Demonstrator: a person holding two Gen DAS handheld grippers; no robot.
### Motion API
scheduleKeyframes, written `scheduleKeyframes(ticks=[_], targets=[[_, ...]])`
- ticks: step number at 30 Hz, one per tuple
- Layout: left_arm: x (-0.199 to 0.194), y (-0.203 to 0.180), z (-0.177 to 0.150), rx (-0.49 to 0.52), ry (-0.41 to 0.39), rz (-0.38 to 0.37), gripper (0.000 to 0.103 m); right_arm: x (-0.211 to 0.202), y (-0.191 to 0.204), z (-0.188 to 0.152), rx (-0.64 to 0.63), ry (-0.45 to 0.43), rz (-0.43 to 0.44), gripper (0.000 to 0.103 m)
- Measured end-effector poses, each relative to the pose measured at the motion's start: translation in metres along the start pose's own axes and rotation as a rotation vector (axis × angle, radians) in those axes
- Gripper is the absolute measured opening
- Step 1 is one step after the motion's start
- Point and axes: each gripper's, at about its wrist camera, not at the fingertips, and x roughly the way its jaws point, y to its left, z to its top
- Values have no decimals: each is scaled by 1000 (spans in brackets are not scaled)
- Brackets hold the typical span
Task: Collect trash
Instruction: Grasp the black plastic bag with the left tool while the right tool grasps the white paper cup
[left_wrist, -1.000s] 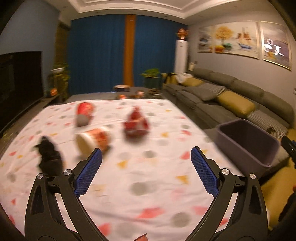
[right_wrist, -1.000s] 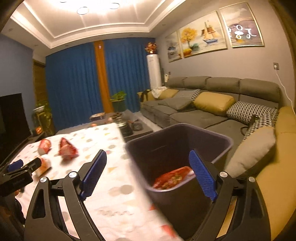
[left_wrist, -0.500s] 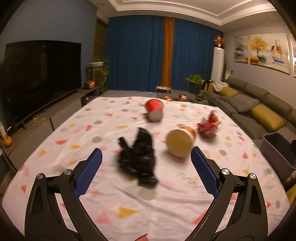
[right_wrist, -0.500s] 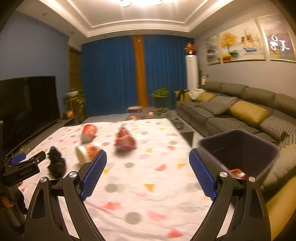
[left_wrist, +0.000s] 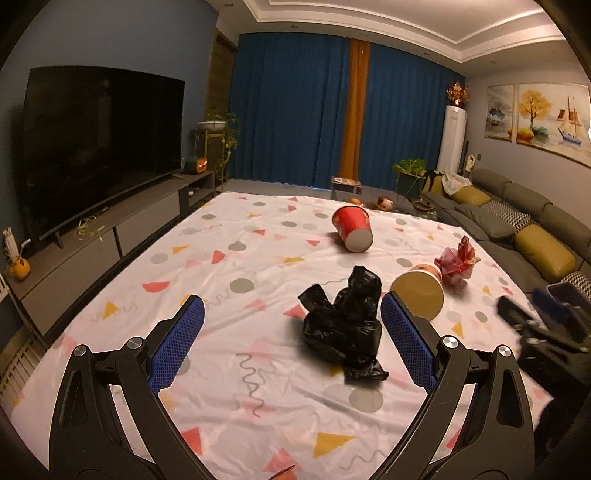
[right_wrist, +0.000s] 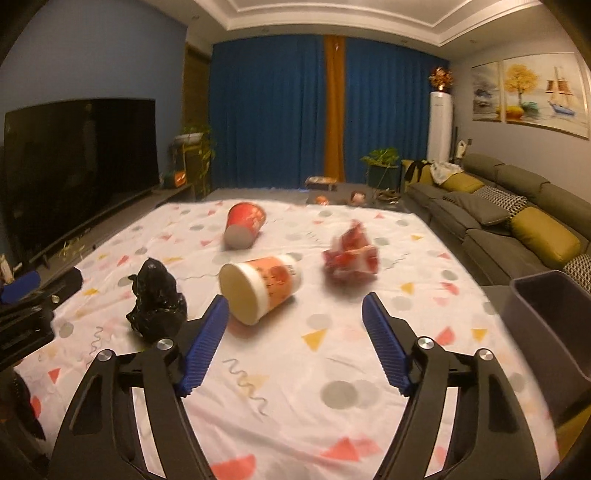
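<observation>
A crumpled black plastic bag lies on the patterned tablecloth, just ahead of my open, empty left gripper and near its right finger. A tipped orange-and-white paper cup, a tipped red cup and a crumpled red wrapper lie beyond. My right gripper is open and empty, just short of the orange cup. The black bag also shows in the right wrist view. The grey bin stands at the table's right edge.
A grey sofa with yellow cushions runs along the right. A TV on a low cabinet stands at the left. Blue curtains hang at the far end. The right gripper shows in the left wrist view.
Both grippers have swung left, away from the bin and toward the trash on the table. The black bag and the orange cup are now closer. Both stay open.
</observation>
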Motion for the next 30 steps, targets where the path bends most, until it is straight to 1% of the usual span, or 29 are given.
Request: scheduleKeyframes(ticks=[1,2,3,5,8,10,12,13,15,16,18,20,21,22,25,30], targets=[[2,1,1,-4,2,-3,95,7,3,1,-6,13,4,66],[4,2,1,-4,3,-7,95,14,6,1,-16,29,7,59],[5,3,1,-4,3,-11,95,22,9,2,-22,46,6,56],[8,2,1,-3,2,-21,95,34,13,2,-25,71,10,53],[13,1,1,0,8,-34,95,47,20,3,-43,90,8,53],[17,-1,1,4,15,-43,95,55,24,5,-51,101,2,48],[21,-2,2,5,21,-48,95,64,26,6,-54,116,-6,41],[23,-3,2,5,22,-53,95,70,26,6,-57,126,-13,40],[26,-5,1,6,26,-57,95,78,26,6,-53,137,-13,31],[29,-5,1,8,29,-59,95,81,26,6,-52,144,-15,29],[35,-8,-1,14,45,-61,95,87,24,5,-40,164,-2,18],[41,-10,-3,13,65,-68,95,89,22,6,-34,167,-1,15],[45,-11,-4,9,77,-74,95,91,21,7,-37,167,-3,12],[48,-12,-4,6,87,-79,95,92,21,7,-38,168,-2,11],[57,-16,-4,2,111,-96,95,93,18,7,-30,172,12,5],[73,-24,-5,4,164,-115,93,77,11,7,-37,118,-2,4]])
